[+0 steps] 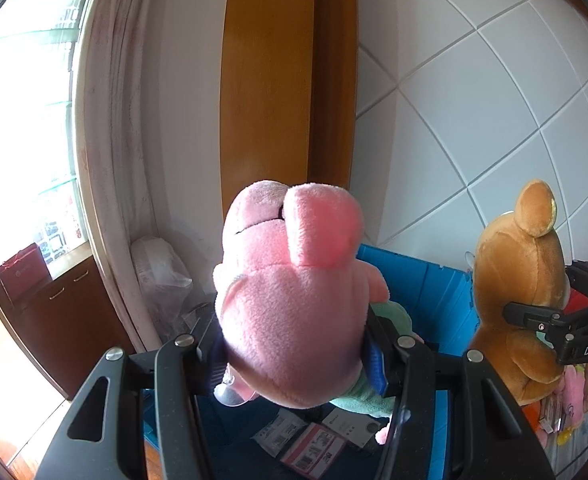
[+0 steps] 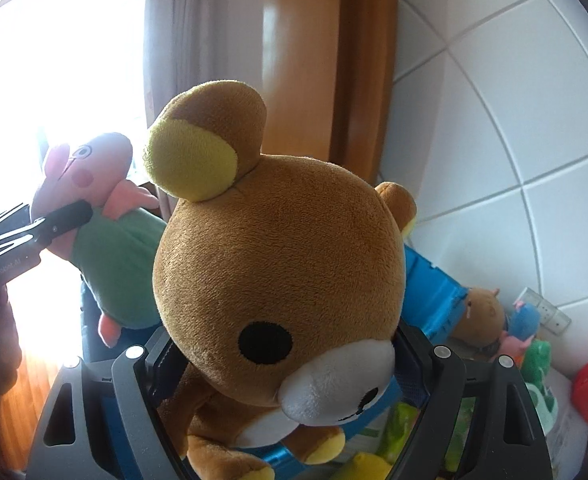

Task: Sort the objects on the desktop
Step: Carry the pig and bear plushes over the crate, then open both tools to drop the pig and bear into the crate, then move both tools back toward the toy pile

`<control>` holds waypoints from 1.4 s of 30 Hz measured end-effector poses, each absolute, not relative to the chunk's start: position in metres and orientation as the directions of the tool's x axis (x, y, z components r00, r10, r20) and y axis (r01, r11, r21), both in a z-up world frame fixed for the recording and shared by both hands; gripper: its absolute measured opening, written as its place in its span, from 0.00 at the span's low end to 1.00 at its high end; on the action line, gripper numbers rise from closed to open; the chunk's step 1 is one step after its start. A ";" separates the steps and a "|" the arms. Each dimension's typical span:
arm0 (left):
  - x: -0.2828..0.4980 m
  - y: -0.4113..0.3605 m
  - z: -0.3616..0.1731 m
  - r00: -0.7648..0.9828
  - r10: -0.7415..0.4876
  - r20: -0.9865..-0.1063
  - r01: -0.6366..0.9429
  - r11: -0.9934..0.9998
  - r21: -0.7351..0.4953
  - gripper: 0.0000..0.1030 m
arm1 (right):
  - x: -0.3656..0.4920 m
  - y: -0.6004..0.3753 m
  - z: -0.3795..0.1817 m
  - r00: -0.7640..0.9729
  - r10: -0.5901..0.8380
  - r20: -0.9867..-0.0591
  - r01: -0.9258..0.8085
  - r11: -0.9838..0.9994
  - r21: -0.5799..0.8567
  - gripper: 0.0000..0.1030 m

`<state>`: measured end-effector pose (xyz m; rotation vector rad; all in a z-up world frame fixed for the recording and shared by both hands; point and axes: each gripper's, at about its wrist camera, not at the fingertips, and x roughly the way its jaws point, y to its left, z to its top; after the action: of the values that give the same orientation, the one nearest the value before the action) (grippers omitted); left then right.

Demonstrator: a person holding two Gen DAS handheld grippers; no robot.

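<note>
Left tongs (image 1: 294, 352) clamp the pink plush pig in a green dress (image 1: 294, 280) at its body, one finger pressed into each side; the toy's head rises up and away from the camera, held in the air over the blue plastic crate (image 1: 426, 292). Right tongs (image 2: 286, 364) grip the brown plush bear with yellow-lined ears (image 2: 278, 260) around the neck, just under the head, the fingers spread by the toy's bulk; the bear's face tilts down toward the lens, body and feet hanging between the fingers. Both toys are aloft, side by side, the pig to the bear's left in the right wrist view. Writing: "DAS" in white on the right tongs' black body as seen from the left wrist; "GenRobot.AI" faintly on the left tongs' body as seen from the right wrist. Flat packets with printed labels and barcodes (image 1: 314, 448) lie inside the crate below the pig; their text is too small to read. Further small plush toys (image 2: 506, 324) sit on the table by the white tiled wall (image 2: 514, 120).
</note>
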<state>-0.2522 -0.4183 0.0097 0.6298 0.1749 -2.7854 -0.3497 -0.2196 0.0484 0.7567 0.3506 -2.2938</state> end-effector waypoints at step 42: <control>-0.250 -0.419 0.020 -0.882 -0.217 -0.419 0.276 -0.957 -0.085 1.00 | -0.371 -0.207 0.004 -0.588 -0.517 -0.622 0.702 -0.709 -0.074 0.99</control>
<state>-0.2498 -0.4191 0.0201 0.6037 0.2076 -2.8149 -0.3705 -0.2071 0.0040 0.7574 0.4093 -2.2743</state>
